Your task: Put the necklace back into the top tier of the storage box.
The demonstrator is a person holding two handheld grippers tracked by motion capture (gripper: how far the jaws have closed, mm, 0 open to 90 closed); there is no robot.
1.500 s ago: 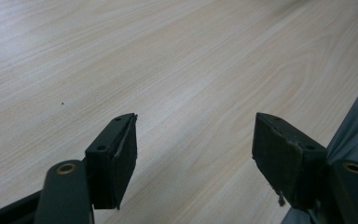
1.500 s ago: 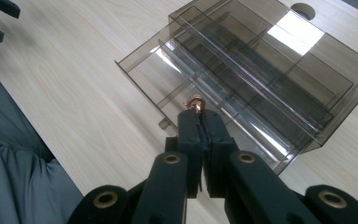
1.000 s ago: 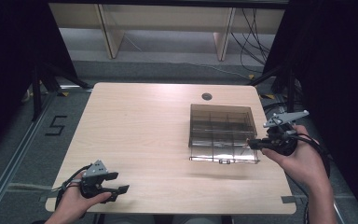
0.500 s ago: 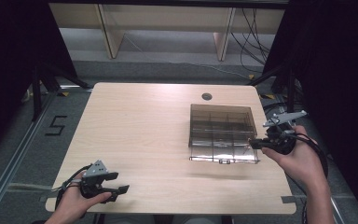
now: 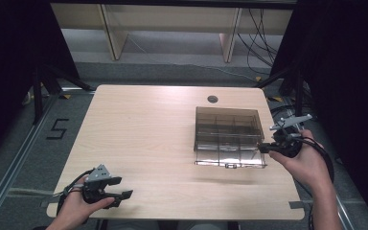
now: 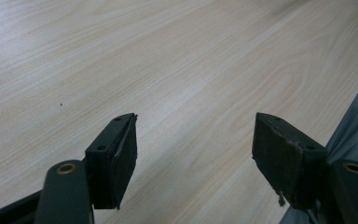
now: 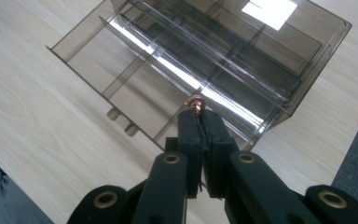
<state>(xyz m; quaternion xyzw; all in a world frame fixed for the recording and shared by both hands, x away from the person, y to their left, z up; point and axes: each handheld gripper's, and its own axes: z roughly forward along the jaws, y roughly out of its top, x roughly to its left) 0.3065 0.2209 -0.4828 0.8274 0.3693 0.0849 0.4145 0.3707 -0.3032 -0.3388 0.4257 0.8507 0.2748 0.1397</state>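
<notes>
right gripper (image 7: 196, 112) clenched on a small copper piece (image 7: 195, 101) poking past the jaw tips, hanging over the near-right corner of the clear divided box (image 5: 227, 136); compartments lie directly ahead and below it. left gripper (image 5: 120, 196) wide open, holding nothing, parked far off at the table's (image 5: 143, 124) front-left edge

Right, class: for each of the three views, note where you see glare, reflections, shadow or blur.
High view: dark surroundings, evenly lit table, soft sheen on the clear organiser box. Left gripper view: broad pale glare across the wood, open left gripper sharp. Right gripper view: bright white reflections on the box's walls and dividers, right gripper shut on a small copper-coloured piece, slightly blurred.
</notes>
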